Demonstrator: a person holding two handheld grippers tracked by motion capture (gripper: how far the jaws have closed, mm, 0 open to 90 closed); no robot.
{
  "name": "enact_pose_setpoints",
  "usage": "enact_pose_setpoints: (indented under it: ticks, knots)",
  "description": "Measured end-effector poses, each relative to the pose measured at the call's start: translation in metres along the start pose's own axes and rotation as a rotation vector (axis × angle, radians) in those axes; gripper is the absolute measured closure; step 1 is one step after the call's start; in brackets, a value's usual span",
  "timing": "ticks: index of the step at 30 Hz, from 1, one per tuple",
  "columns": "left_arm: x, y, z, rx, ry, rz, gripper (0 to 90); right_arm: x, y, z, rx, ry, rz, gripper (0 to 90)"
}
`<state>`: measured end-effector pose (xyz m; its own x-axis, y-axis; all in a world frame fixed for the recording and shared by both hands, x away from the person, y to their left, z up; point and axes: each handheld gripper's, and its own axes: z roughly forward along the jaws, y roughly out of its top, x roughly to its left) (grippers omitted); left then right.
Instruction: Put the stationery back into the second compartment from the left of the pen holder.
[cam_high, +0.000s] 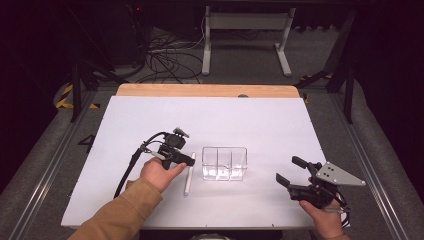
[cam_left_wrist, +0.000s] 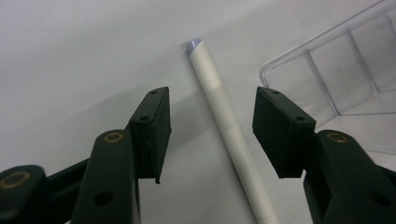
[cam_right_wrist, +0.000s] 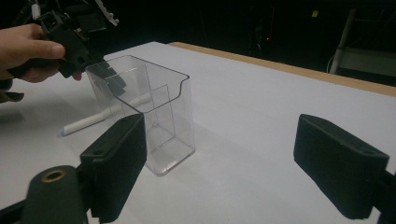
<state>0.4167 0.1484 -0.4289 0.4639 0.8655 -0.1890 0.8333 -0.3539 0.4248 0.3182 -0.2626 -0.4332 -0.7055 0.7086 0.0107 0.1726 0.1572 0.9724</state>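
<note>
Currently, a slim white cylindrical pen (cam_left_wrist: 229, 135) is seen lying flat on the white counter (cam_high: 150, 115), just left of a clear plastic divided box (cam_high: 224, 163) as viewed from above. In the high view the pen (cam_high: 188, 175) is laid roughly front-to-back, with its near end toward the person.

The left gripper (cam_left_wrist: 212, 133) is positioned over the pen. Its fingers (cam_left_wrist: 152, 128) are set one on each side of the barrel, with a gap visible on both sides; no contact is seen, so the fingers are apart and nothing is gripped. The pen's pale-blue tip is pointed away from the gripper, past the fingers. In the high view the left gripper (cam_high: 186, 161) is held in a hand (cam_high: 159, 174) with a tan sleeve (cam_high: 125, 212).

The clear box is stood upright near the counter's middle; through its wall, from the right gripper view, the pen (cam_right_wrist: 98, 119) and the left gripper (cam_right_wrist: 114, 77) are visible behind it.

The right gripper (cam_high: 288, 171) is held well to the right of the box, near the counter's front edge. Its fingers (cam_right_wrist: 119, 158) are spread wide, with nothing between them.
</note>
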Motion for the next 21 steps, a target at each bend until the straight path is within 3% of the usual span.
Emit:
enact_pose_setpoints:
  ticks: [5,21]
  knots:
    - [0.002,0.003,0.004,0.029,-0.025,-0.025,47.8,0.000,0.000,0.000,0.003,0.004,0.001,18.3]
    - [0.000,0.009,0.019,0.091,-0.021,-0.053,53.0,0.000,-0.001,0.001,0.004,0.008,-0.001,18.4]
